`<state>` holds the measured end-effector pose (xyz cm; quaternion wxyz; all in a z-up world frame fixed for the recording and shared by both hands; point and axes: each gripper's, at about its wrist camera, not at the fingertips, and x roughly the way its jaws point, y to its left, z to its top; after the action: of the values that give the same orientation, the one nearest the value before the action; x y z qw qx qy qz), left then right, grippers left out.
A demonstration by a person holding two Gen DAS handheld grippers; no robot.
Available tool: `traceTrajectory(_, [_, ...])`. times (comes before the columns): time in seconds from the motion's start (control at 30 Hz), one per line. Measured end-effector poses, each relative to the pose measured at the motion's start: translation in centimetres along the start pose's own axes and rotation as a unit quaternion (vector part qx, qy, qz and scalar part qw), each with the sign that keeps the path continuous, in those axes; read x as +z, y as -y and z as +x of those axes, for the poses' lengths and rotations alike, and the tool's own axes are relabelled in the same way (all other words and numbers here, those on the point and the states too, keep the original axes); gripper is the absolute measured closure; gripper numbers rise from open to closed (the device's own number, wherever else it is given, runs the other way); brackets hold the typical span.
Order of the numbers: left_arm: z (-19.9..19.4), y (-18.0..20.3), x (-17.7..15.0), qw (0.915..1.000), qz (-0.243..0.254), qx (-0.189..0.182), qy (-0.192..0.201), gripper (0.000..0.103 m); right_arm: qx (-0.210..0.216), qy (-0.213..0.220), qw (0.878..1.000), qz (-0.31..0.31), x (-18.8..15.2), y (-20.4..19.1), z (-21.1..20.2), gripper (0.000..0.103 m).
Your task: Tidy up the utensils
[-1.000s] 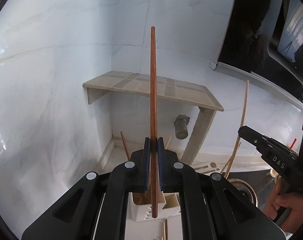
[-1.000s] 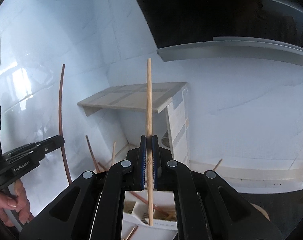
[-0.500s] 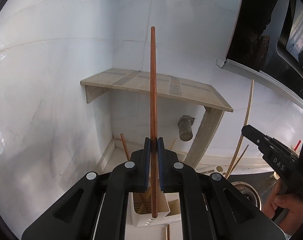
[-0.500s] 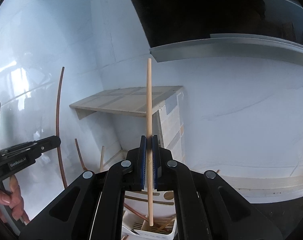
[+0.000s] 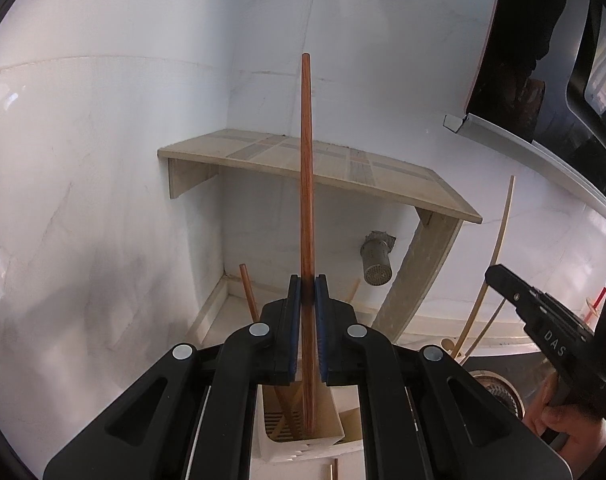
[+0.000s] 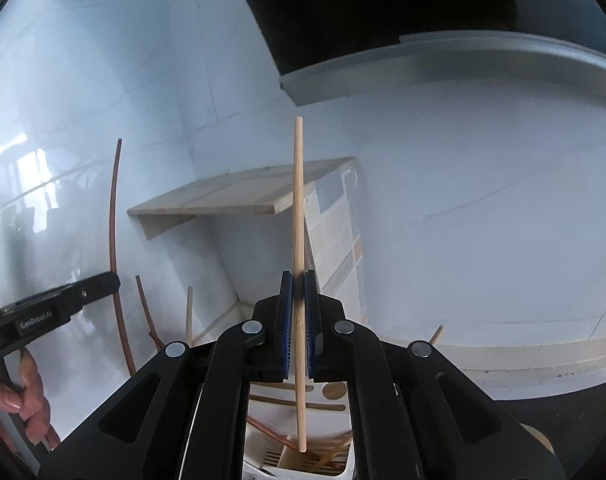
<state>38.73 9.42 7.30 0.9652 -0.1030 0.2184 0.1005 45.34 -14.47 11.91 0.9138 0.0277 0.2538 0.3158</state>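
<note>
My left gripper (image 5: 307, 292) is shut on a dark red-brown chopstick (image 5: 306, 184) held upright; its lower tip hangs inside a white slotted utensil holder (image 5: 303, 440) that has other sticks in it. My right gripper (image 6: 299, 288) is shut on a light bamboo chopstick (image 6: 297, 208), also upright, with its lower tip over the same white holder (image 6: 335, 464). The right gripper (image 5: 543, 320) shows at the right of the left wrist view, and the left gripper (image 6: 59, 304) at the left of the right wrist view.
A wooden shelf (image 5: 323, 164) stands in the white tiled corner behind the holder. A metal shaker (image 5: 377, 260) sits under it. A round drain (image 5: 499, 392) lies to the right. Loose sticks lean near the holder.
Both grippers have come lower and closer to the white holder. The dark chopstick's tip has dropped into a compartment and the light one's tip sits lower over the holder.
</note>
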Motion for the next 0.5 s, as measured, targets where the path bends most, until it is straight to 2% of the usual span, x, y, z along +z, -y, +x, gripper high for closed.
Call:
traceTrajectory(0.27, [0.4, 0.2, -0.3, 0.9999, 0.014, 0.002, 0.0, 0.096, -0.001, -0.004, 1.0, -0.015, -0.6, -0.6, 0.2, 0.097])
traceTrajectory(0.5, [0.9, -0.3, -0.7, 0.9999, 0.002, 0.008, -0.013, 0.094, -0.002, -0.026, 1.0, -0.016, -1.5, -0.5, 1.0, 0.096])
